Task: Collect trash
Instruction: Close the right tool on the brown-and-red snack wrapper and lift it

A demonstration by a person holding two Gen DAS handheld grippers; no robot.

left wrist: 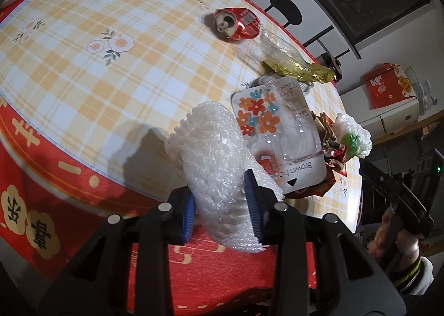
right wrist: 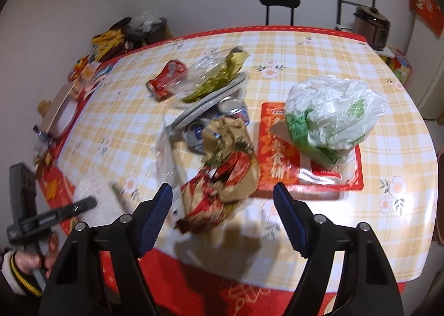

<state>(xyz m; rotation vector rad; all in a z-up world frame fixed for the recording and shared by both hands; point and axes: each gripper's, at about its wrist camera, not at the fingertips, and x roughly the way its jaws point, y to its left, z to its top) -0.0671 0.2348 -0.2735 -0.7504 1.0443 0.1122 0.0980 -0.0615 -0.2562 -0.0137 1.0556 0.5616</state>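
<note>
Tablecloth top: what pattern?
Yellow-and-white check with small flowers, red border; the tablecloth shows best in the left wrist view.

— What's in front of you?
— My right gripper is hanging open over a crumpled red-and-brown wrapper, pads not touching it
— Beside it?
— A white plastic bag is sitting on a red packet

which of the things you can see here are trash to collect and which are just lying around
Trash to collect: bubble wrap in the left gripper, crushed red can, crumpled paper bag, white plastic bag.

Just lying about: black chair, rice cooker.
</note>
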